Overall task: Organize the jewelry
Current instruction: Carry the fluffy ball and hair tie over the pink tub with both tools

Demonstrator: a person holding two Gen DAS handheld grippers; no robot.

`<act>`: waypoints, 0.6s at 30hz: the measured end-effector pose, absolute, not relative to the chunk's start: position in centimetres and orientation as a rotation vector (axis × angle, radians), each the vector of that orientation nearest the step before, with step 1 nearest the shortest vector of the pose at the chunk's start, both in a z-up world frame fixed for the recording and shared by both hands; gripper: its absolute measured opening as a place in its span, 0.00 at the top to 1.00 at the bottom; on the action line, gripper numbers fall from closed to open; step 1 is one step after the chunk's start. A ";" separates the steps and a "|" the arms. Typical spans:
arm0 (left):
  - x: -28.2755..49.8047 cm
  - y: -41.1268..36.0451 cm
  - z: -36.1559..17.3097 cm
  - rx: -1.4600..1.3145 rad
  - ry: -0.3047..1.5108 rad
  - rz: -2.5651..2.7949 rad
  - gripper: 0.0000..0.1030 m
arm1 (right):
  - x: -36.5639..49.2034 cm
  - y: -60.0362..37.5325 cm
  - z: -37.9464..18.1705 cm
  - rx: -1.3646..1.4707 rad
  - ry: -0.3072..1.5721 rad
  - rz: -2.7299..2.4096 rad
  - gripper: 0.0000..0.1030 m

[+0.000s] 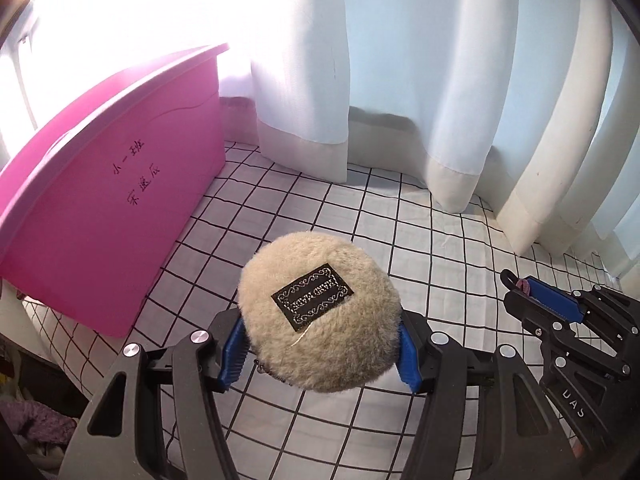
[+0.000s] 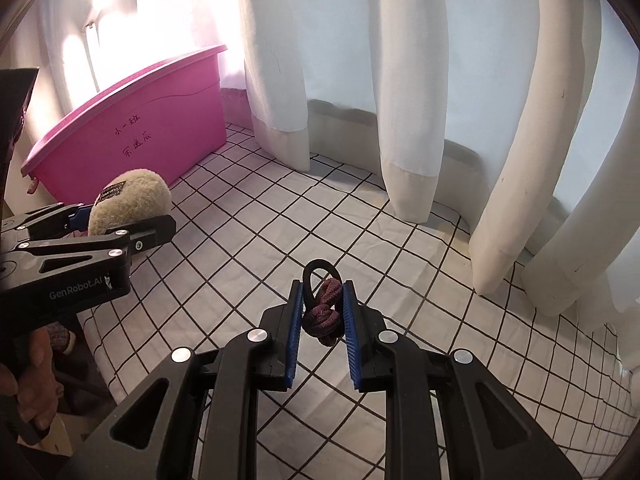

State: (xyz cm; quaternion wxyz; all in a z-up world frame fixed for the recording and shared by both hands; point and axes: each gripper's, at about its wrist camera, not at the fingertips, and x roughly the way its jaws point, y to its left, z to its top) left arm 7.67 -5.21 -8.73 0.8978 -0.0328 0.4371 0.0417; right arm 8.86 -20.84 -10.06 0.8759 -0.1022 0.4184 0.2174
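- My left gripper pinches a round fluffy pouch; the blue pads press into its two sides and it hangs above the checked cloth, not touching it.
- My right gripper has its jaws almost together on a knotted hair tie, with a thin black loop standing out in front of the pads.
- Both task things are therefore in the air over the table, the pouch to the left and the hair tie to the right, well apart from each other.
- I judge that the step in hand is to carry both to their storing place, perhaps the pink bin, but I cannot tell this for sure.
- To do it well, I would keep both grips steady and move slowly, because the pouch is soft and could slip, and the tie is held only by its knot.
- The pouch is beige, with long plush pile, and has a black label with silver ornament.
- The tie is dark red woven fabric, thick and twisted.
- The bin is smooth hard plastic with handwritten signs on its side.
- Behind hangs a white curtain in deep soft folds.
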 end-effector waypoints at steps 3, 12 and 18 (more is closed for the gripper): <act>6.6 -4.6 -6.7 -0.079 0.878 0.104 0.43 | 7.9 -21.2 -8.0 -0.210 0.841 0.470 0.81; 4.5 -1.7 -0.2 -0.091 0.766 0.212 0.43 | 7.9 -18.8 -2.0 -0.201 0.726 0.579 0.81; 4.5 2.0 2.7 -0.088 0.713 0.291 0.43 | 8.8 -14.6 1.4 -0.212 0.654 0.665 0.81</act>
